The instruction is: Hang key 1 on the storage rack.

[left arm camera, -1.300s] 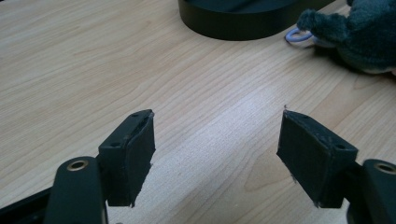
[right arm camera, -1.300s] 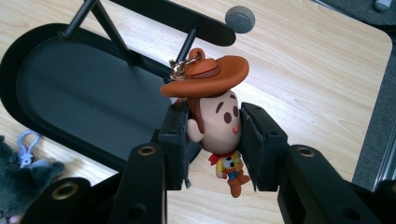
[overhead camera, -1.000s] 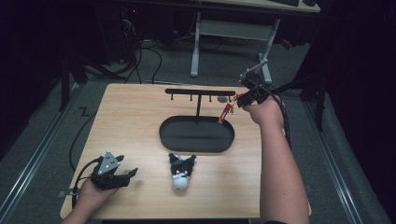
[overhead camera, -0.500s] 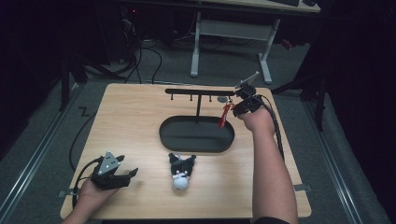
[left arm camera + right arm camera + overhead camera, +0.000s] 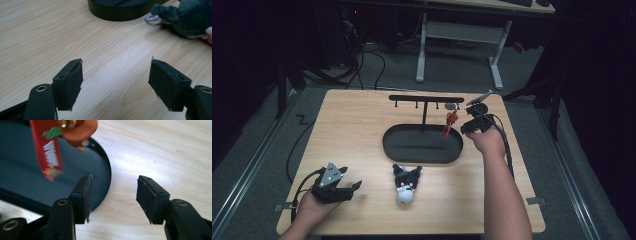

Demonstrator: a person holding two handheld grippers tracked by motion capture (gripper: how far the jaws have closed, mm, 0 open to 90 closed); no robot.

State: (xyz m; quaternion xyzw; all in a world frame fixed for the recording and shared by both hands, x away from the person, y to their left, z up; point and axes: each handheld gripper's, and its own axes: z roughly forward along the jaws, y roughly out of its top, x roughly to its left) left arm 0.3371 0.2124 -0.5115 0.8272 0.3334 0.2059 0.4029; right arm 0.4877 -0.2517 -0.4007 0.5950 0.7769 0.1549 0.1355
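Right gripper (image 5: 466, 119): jaws just been opening, now partly apart, nothing between them. Red keychain charm (image 5: 448, 123) dangles free just beside it, hung from the black hook rack (image 5: 427, 98) above the oval tray (image 5: 422, 155). Looks like the hanging step is done and the release is under way. Left gripper (image 5: 343, 187) rests wide and empty near the table's front edge; plush toy (image 5: 406, 184) lies to its right. Next, I judge: back off clear of the charm, then go for the plush.
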